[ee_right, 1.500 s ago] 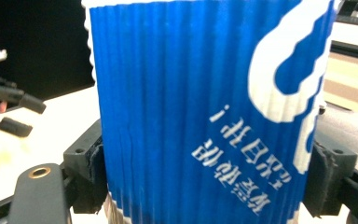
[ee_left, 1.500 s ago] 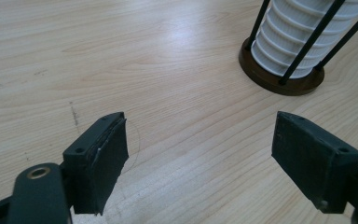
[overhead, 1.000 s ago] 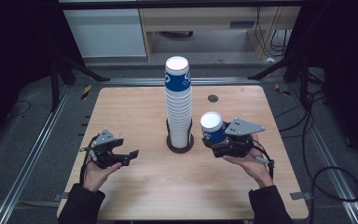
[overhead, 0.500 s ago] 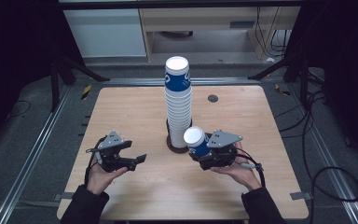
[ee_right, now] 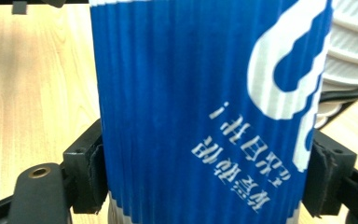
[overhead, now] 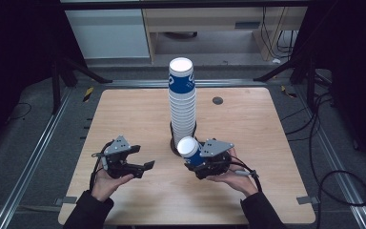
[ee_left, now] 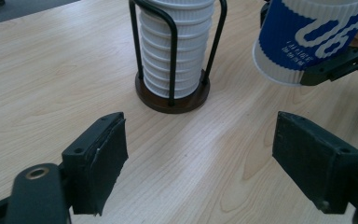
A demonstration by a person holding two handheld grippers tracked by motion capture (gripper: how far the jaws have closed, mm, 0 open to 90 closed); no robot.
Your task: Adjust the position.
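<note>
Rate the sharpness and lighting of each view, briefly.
High view: table evenly lit, surroundings dark, cup stack slightly soft. Left gripper view: crisp wood grain, a soft shadow beside the rack base. Right gripper view: the blue cup is very close, its white print a little soft, background blurred.

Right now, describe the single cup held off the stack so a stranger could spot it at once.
Start at the tall stack of cups in its wire holder at the middle of the wooden table. Just in front of its base, the right gripper clamps one blue-and-white ribbed cup, upside down and tilted; it alone is apart from the stack.
</note>
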